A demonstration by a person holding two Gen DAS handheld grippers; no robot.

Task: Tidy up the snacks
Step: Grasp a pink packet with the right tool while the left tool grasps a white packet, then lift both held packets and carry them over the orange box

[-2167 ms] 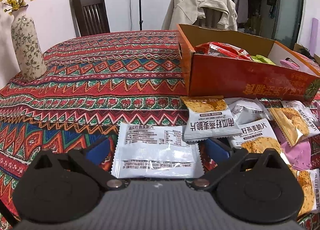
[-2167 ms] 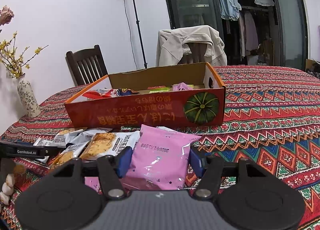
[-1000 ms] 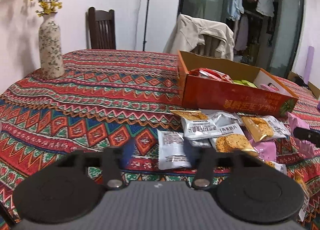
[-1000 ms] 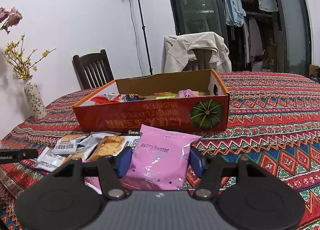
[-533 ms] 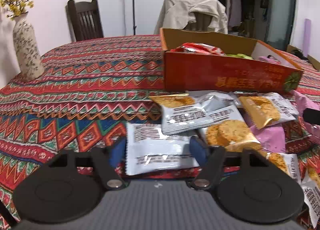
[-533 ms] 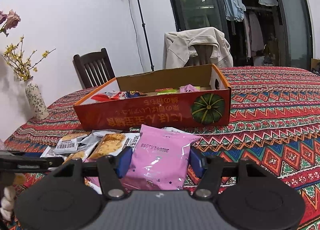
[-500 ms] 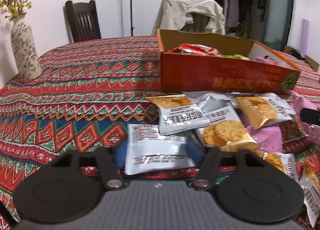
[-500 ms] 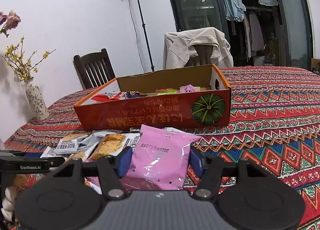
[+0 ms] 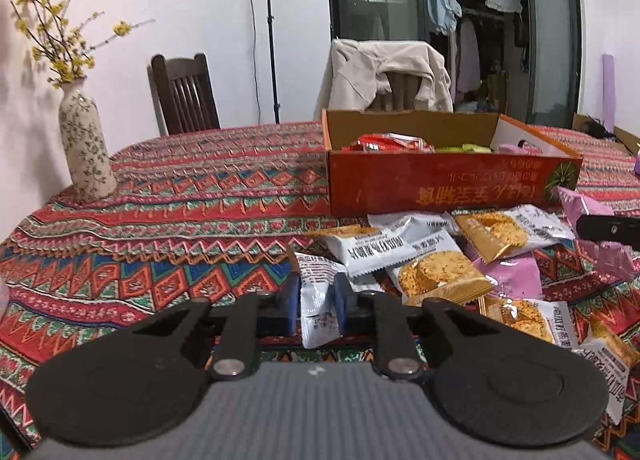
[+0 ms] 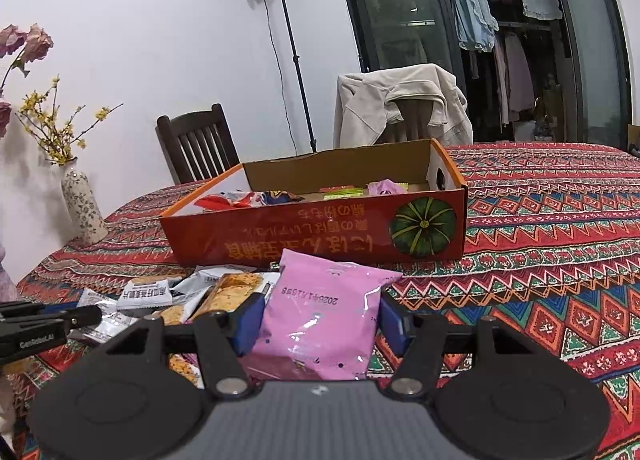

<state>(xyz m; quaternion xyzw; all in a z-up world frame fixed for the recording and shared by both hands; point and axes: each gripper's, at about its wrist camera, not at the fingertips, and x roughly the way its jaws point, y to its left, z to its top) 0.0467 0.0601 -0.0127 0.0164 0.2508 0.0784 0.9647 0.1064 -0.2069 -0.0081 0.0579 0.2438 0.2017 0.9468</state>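
White snack packet [image 9: 316, 296]: pinched between blue pads of left gripper [image 9: 316, 302], at near edge of snack pile [image 9: 460, 260]. Pink packet [image 10: 324, 320]: clamped in right gripper [image 10: 320, 322], just before orange box [image 10: 316, 232] on patterned tablecloth [image 9: 180, 227].

left gripper [image 9: 316, 302] pinching silver snack packet [image 9: 316, 296], orange box [image 9: 440, 191] beyond

The cardboard box [image 10: 312, 238] sits mid-table on the tablecloth [image 10: 552, 227], with loose snack packets [image 9: 432, 256] heaped against its near wall. A vase [image 9: 86, 155] stands by the table's left edge. Two chairs [image 10: 196, 147] stand behind the far edge.
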